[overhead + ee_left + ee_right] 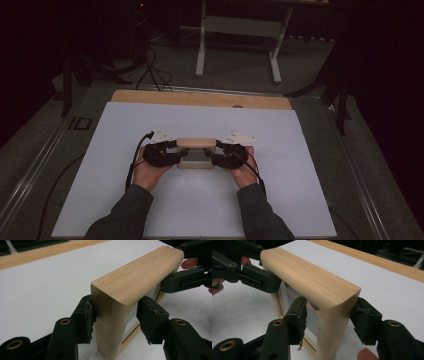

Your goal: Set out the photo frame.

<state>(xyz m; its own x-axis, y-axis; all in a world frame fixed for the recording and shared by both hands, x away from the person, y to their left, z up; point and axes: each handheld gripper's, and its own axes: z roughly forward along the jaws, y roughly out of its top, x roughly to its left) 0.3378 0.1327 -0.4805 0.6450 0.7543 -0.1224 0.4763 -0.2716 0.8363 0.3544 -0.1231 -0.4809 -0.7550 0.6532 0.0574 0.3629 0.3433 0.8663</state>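
Observation:
A light wooden frame [196, 143] stands upright on the white table top [125, 140], its rounded top rail [140, 272] facing up. My left gripper [181, 156] straddles the frame's left end post [110, 325]. Its outer pad [87, 317] touches the wood, while the inner pad [150, 320] stands a little off it. My right gripper [212, 156] straddles the other end post [332, 332] the same way. There the outer pad [362, 320] is against the wood and the inner pad [298, 315] is apart from it. Both grippers stand open. A hand holds each from below.
The white sheet lies on a wooden board whose far edge [200, 98] shows. Beyond the table stand a white metal stand [240, 30] and floor cables [150, 70]. A metal rail [45, 150] runs along the table's left side.

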